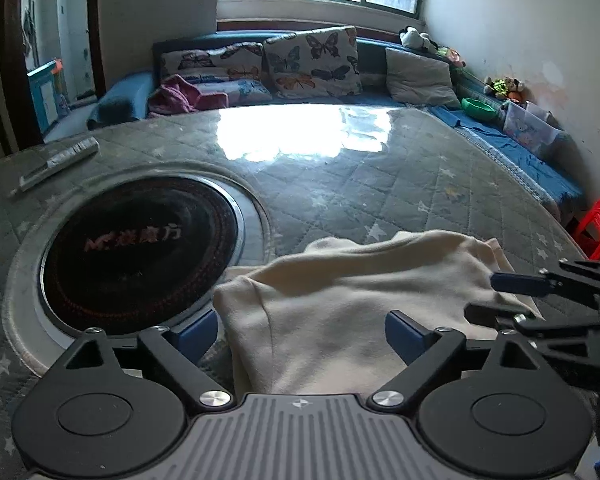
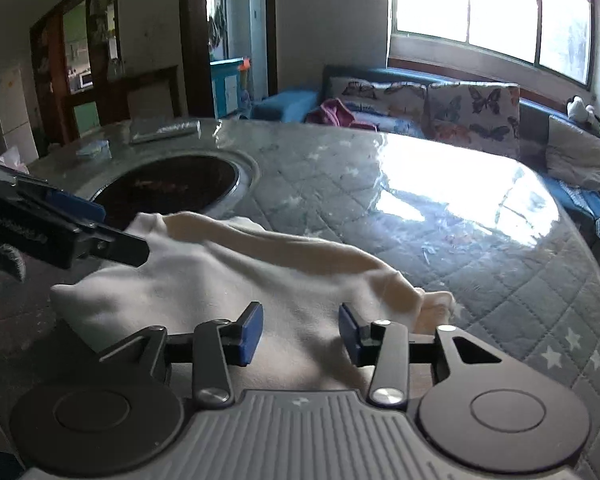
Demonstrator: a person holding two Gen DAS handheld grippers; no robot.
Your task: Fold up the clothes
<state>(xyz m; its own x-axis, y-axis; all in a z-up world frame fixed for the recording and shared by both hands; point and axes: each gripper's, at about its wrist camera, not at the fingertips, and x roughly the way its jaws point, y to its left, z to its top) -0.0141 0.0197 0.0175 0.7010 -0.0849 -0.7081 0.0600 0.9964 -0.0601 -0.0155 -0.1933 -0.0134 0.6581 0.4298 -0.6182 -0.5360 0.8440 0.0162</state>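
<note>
While the cream garment (image 1: 340, 300) lies bunched on the desk (image 1: 340, 184) beside the round hob (image 1: 140, 256), its length running across both grippers, left gripper (image 1: 300, 332) and right gripper (image 2: 300, 332) hover with jaws released, straddling its near edge

The left gripper (image 1: 302, 334) is sitting at the bottom centre of its own view with its jaws spread wide, blue pads (image 1: 404, 336) well apart, and it is also showing at the left edge of the right wrist view. The right gripper (image 2: 300, 334) is sitting low in the centre of its own frame, jaws parted with a clear gap between the blue pads (image 2: 250, 334). In the left wrist view it is reaching in from the right edge, its fingers pointing toward the frame's middle.
</note>
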